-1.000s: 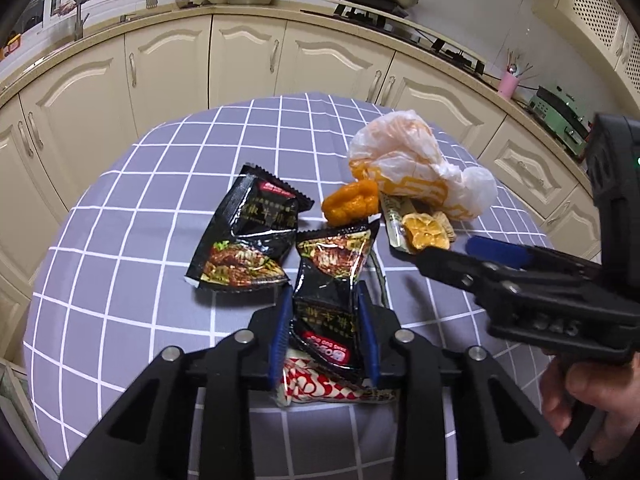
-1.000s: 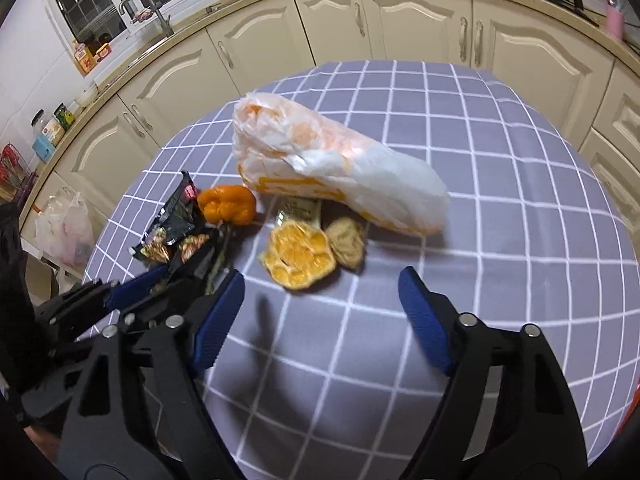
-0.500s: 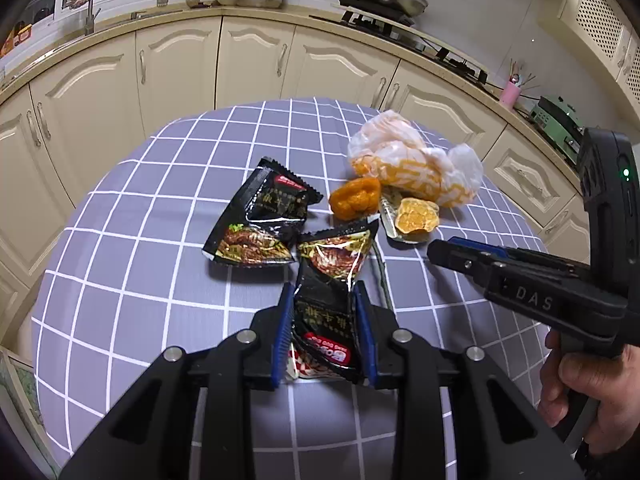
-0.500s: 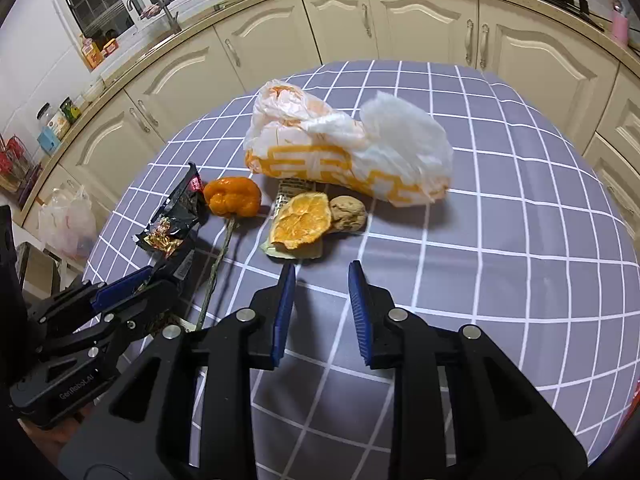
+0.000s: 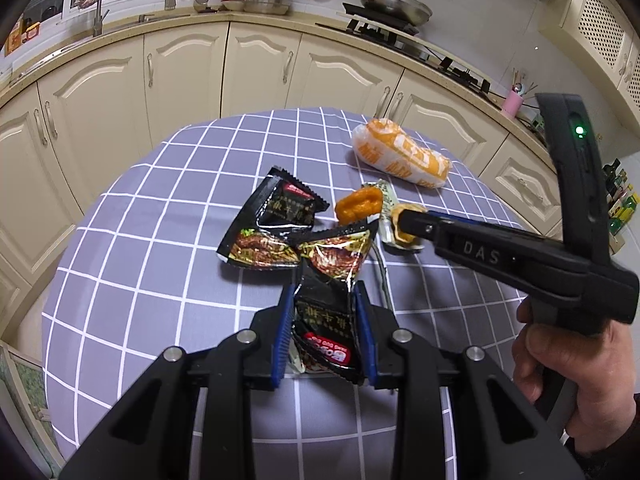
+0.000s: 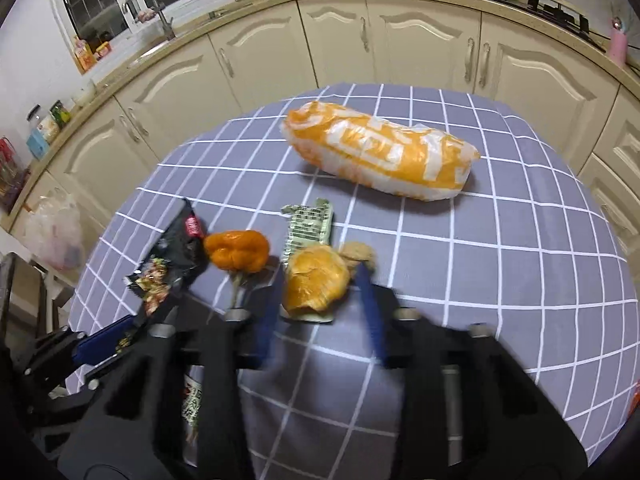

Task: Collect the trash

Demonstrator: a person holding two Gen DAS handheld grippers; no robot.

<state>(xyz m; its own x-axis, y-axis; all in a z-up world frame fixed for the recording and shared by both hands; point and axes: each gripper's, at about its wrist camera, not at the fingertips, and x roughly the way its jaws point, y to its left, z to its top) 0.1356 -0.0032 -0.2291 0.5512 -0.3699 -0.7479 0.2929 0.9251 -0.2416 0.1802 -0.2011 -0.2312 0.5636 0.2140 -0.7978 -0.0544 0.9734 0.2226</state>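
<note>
My left gripper [image 5: 324, 300] is shut on a black snack wrapper [image 5: 326, 320] that hangs forward over the table. In the right wrist view it shows at the lower left [image 6: 116, 336]. My right gripper [image 6: 320, 286], blurred, has its jaws closing on a piece of orange peel [image 6: 314, 276], which bulges between the pads. In the left wrist view its tip [image 5: 404, 220] sits on that peel. The peel lies on a green wrapper [image 6: 308, 224]. An orange pepper-like fruit [image 6: 236, 250] and a second black wrapper [image 5: 276, 220] lie to the left. An orange-and-white plastic bag [image 6: 380, 152] lies behind.
Everything rests on a round table with a purple checked cloth [image 6: 500, 260]. A brown lump [image 6: 356, 254] touches the peel by my right finger. A person's hand [image 5: 580, 380] holds the right gripper. Cream kitchen cabinets [image 5: 192, 80] ring the table, and a white bag [image 6: 52, 232] sits on the floor.
The right jaws went from wide apart to close together, and the gripper moved forward onto the orange peel. The plastic bag changed shape. My left gripper kept its hold on the wrapper.
</note>
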